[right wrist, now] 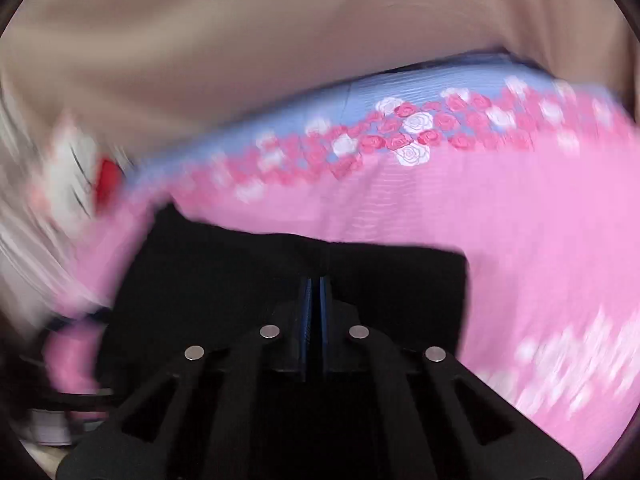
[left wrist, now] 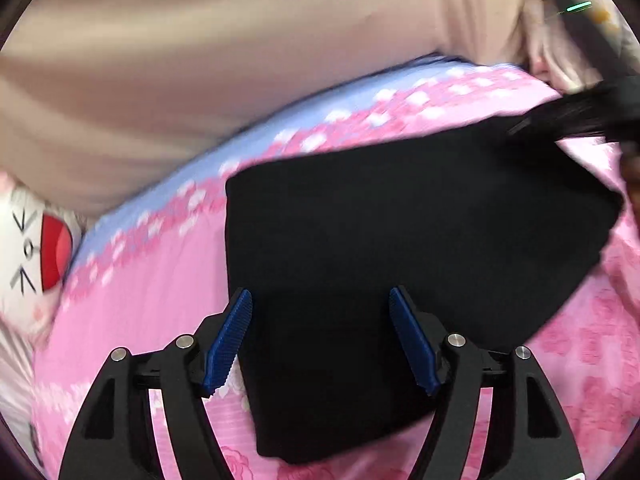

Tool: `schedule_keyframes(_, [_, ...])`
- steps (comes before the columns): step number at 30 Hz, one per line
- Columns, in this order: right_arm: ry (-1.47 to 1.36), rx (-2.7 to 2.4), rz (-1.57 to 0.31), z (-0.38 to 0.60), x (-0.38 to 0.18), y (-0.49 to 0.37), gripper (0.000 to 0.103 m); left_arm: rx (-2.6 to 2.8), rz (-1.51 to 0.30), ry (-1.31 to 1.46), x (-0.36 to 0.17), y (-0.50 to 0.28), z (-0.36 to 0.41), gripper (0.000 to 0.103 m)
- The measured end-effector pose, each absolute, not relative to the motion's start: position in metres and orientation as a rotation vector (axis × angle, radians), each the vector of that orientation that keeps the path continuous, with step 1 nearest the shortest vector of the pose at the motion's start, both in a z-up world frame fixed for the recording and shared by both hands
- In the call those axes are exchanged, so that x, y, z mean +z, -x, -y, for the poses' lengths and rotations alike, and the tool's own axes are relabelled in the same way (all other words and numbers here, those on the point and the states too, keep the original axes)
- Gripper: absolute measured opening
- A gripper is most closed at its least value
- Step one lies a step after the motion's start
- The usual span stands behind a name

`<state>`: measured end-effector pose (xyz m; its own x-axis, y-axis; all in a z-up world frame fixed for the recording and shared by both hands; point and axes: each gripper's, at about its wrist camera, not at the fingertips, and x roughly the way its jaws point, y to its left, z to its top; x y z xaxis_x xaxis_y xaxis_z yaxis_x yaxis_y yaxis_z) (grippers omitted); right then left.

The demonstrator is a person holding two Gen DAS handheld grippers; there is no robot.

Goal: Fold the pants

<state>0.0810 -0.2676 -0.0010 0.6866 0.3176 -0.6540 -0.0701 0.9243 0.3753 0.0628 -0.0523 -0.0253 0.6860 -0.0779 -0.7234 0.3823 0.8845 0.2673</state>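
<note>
Currently the black pants point(left wrist: 400, 216) are lying folded into a compact block on the pink rose-print bedsheet point(left wrist: 132, 280), their left edge straight. The left gripper point(left wrist: 320, 336) is hovering over the near edge, fingers point(left wrist: 234, 336) spread and gripping nothing. The right gripper point(right wrist: 316, 292) is showing fingers pressed together over dark cloth; whether they are pinching it is unclear. Bare sheet is lying open beyond the far edge, up to the beige curtain point(left wrist: 200, 60).
</note>
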Motion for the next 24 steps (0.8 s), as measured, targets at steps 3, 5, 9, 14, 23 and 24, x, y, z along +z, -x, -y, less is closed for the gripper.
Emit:
schedule_keyframes(3, [-0.234,0.19,-0.802,0.247,-0.007,-0.079,0.01,-0.278,-0.776,-0.368,-0.027,-0.065,0.047,0.071])
schedule_keyframes(5, [-0.25,0.118,-0.839,0.261,-0.026,-0.08,0.004,-0.287,-0.776,-0.362,-0.028,-0.064,0.047,0.072])
schedule_keyframes(9, [-0.276,0.107,-0.697,0.25,0.012,-0.033,0.011,-0.281,-0.786,-0.364,-0.026,-0.066,0.044,0.074])
schedule_keyframes(14, [-0.173,0.115,-0.855,0.231,-0.033,-0.009,0.009,-0.285,-0.803,-0.319,-0.027,-0.066,0.037,0.076])
schedule_keyframes(23, [-0.157,0.169,-0.861,0.209,-0.033,0.01,0.013,-0.274,-0.823,-0.299,-0.025,-0.057,0.033,0.076])
schedule_keyframes(24, [-0.163,0.161,-0.87,0.211,-0.037,0.01,0.012,-0.274,-0.826,-0.288,-0.023,-0.056,0.029,0.076])
